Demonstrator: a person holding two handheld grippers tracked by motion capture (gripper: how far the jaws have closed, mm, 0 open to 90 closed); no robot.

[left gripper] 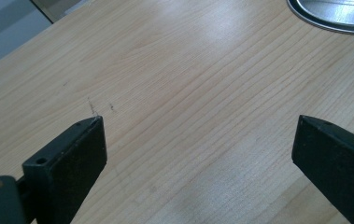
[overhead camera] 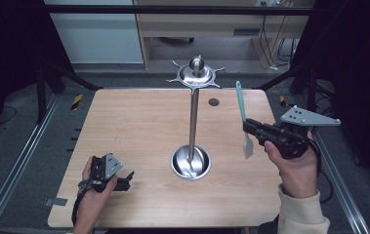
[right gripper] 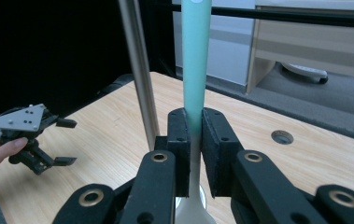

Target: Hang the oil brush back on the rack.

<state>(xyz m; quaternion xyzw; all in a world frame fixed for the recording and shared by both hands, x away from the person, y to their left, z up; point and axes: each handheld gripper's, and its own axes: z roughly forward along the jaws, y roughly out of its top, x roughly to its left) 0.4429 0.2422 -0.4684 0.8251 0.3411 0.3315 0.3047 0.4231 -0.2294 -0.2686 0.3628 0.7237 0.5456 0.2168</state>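
My right gripper (overhead camera: 247,127) pinches the teal-handled metal spatula (overhead camera: 243,117) upright, right of the steel stand (overhead camera: 193,117); my left gripper (overhead camera: 128,179) rests spread on the near-left wooden table (overhead camera: 138,122)

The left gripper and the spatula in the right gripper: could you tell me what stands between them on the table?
In the high view, the metal stand rises between the left gripper and the spatula.
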